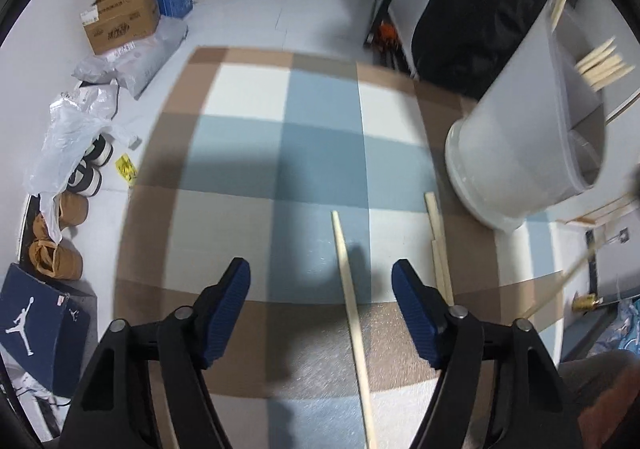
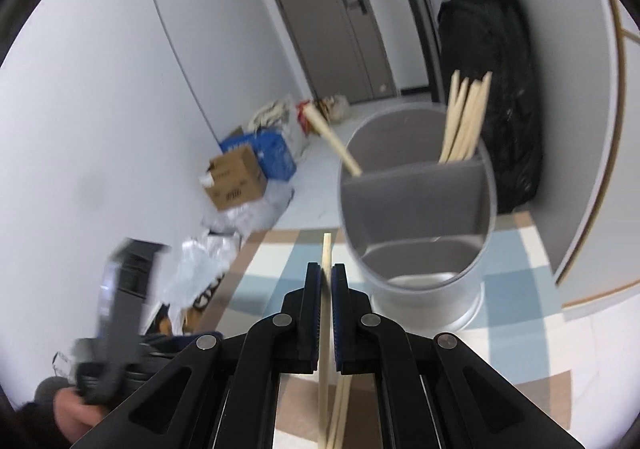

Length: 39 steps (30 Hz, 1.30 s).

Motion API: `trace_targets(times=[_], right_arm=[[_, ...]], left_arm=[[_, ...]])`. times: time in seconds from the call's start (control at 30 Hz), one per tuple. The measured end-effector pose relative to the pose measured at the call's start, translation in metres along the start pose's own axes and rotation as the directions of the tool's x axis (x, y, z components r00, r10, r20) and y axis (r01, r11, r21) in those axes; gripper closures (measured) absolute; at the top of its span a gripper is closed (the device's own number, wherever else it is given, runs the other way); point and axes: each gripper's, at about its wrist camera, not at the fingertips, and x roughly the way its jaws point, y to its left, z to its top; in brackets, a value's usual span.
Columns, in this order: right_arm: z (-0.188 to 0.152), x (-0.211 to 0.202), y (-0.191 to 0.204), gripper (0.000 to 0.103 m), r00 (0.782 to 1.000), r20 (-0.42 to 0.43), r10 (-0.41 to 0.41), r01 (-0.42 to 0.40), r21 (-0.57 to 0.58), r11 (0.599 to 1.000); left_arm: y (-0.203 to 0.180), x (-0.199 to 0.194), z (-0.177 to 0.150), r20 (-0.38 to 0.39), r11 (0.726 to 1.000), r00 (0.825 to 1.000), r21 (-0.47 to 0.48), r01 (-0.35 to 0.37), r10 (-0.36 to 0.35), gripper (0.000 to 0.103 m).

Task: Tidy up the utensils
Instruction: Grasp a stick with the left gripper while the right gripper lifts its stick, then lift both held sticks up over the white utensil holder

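Right hand-held gripper (image 2: 327, 281): pads pressed together, pinching a chopstick (image 2: 326, 249); its long axis runs along the fingers, tip pointing far, toward the grey divided holder (image 2: 416, 209); further chopsticks (image 2: 464, 121) stand upright in its far right compartment. Left hand-held gripper (image 1: 321, 281): jaws spread, above the checked mat (image 1: 248, 153); a loose chopstick (image 1: 352, 309) lies between them, near to far.

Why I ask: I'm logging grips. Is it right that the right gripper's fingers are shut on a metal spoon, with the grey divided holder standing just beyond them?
Not quite. The right gripper is shut on a wooden chopstick, not a metal spoon; the right wrist view shows the pale stick clamped between the fingers. The grey divided holder does stand just beyond them.
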Motion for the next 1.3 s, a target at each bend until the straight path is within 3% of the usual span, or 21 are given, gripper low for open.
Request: trace_targets(times=[0.17,0.23,0.27,0.37,0.57,0.8,0.97,1.2,1.3], right_arm=[[0.01,-0.026,-0.005,0.099,0.998,0.068,0.007,-0.006,-0.015,1.0],[0.014,-0.032,-0.004,0.099,0.996,0.089,0.015,-0.013,-0.019,1.0],[0.015,-0.035,-0.004,0.099,0.995,0.101,0.014,-0.011,-0.024,1.0],[0.016,-0.04,-0.006,0.099,0.993,0.116,0.018,-0.015,-0.026,1.0],[0.015,-0.045,-0.012,0.099,0.992,0.123,0.024,-0.023,-0.013,1.0],[0.022,-0.058,-0.01,0.1,0.988,0.148,0.039,-0.037,-0.019,0.999],[0.03,-0.069,-0.01,0.1,0.987,0.154,0.05,-0.045,-0.034,0.998],[0.049,-0.086,-0.013,0.1,0.983,0.178,0.049,-0.042,-0.043,0.998],[0.057,-0.091,-0.014,0.1,0.98,0.194,0.046,-0.037,-0.049,0.998]], left_arm=[[-0.007,0.01,0.004,-0.052,0.997,0.996,0.017,-0.073,0.073,0.062],[-0.009,0.01,0.003,-0.055,0.997,0.996,0.025,-0.068,0.069,0.075],[-0.011,0.01,0.003,-0.052,0.996,0.995,0.034,-0.08,0.082,0.088],[-0.01,0.011,0.001,-0.05,0.996,0.995,0.027,-0.08,0.082,0.101],[-0.005,0.002,-0.003,-0.011,0.998,0.999,-0.027,-0.053,0.053,0.102],[-0.013,-0.047,-0.008,0.138,0.999,0.99,-0.035,0.012,-0.007,0.102],[-0.029,-0.093,-0.007,0.271,0.992,0.955,0.012,0.125,-0.123,0.102],[-0.048,-0.131,0.004,0.382,0.979,0.902,0.105,0.174,-0.201,0.103],[-0.046,-0.134,0.012,0.407,0.976,0.889,0.134,0.171,-0.212,0.103]])
